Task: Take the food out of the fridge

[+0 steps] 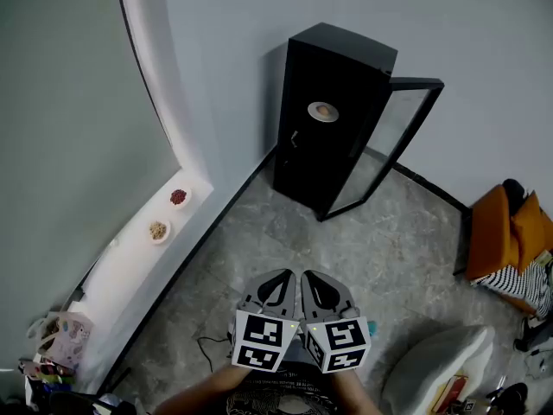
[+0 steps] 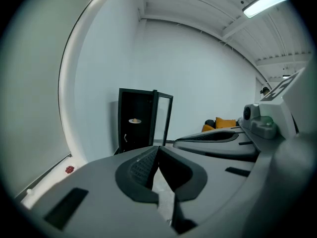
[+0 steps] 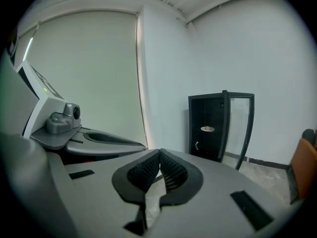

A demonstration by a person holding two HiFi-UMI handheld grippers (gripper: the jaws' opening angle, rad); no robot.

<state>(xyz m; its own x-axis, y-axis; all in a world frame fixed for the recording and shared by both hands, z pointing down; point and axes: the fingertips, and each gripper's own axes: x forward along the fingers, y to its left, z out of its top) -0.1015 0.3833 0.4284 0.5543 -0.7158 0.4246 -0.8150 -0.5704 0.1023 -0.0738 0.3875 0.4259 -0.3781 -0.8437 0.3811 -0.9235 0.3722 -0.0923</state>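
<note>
Both tools are closed and empty: your left gripper (image 1: 286, 275) and your right gripper (image 1: 309, 276) have their ribbed pads pressed together with nothing between them. They sit side by side, almost touching, low in the head view.

The food (image 1: 322, 109) is a small tan lump on a round pale plate (image 1: 323, 112). The plate rests on an upper shelf inside the tall black fridge (image 1: 333, 102), well away from you across the floor.

The risks I would expect:
- Reaching the shelf with closed jaws would push the plate deeper instead of gripping it.
- The plate looks shallow, so a pinch on one rim could tip it and let the food slide off.
- The black-framed glass door (image 1: 393, 141) stands open on the right, and its free edge juts towards your path. A right-hand approach that swings wide could strike it.
- A thin dark cable (image 1: 207, 346) lies on the floor near your left side and could snag a foot.

The grey stone floor (image 1: 346, 249) between you and the fridge is bare. A white ledge (image 1: 130, 271) carrying two small dishes borders the left. Orange cushions (image 1: 505, 227) and a white cushion (image 1: 436, 366) crowd the right.
</note>
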